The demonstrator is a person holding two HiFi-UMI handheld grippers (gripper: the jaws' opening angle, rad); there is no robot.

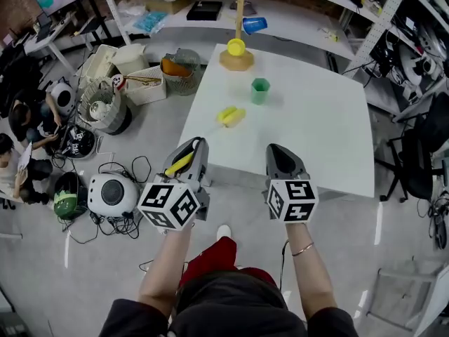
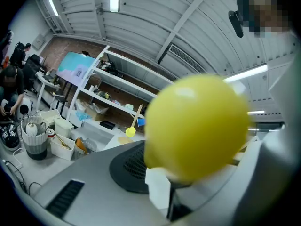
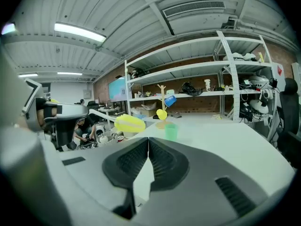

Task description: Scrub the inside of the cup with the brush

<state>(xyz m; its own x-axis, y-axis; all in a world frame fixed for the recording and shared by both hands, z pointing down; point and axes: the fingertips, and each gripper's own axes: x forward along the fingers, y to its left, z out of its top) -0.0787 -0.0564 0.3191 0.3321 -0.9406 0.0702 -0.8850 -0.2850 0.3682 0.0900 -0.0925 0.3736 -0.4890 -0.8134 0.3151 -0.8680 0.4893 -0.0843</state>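
Two hand-held claws at the near edge of a white counter (image 1: 316,132), head view. Neither claw touches the task's things.

Left claw (image 1: 196,146): where the jaws show in the left gripper view, they stand drawn together, with only a narrow dark slit between them. A yellow rounded body (image 2: 197,126) sits just over them, close to the lens, and covers the tips. Whether the tips pinch it cannot be told. In the head view it shows as a yellow bar lying along the top of this claw.

Right claw (image 1: 279,149): clenched and empty, with the ribbed pads meeting along one line in the right gripper view.

Green cup (image 1: 260,90): upright on the counter, mouth up, well ahead of both claws and nearer the right claw's line. In the right gripper view it stands just above and slightly right of the closed pads.

Yellow brush (image 1: 230,116): lying on its side on the counter, near the cup, to its left and nearer the person. It lies ahead of the left claw and well apart from it.

Wooden cup stand (image 1: 238,60): at the far edge of the counter, beyond the green cup, carrying a yellow cup (image 1: 236,47) and a blue cup (image 1: 254,25).
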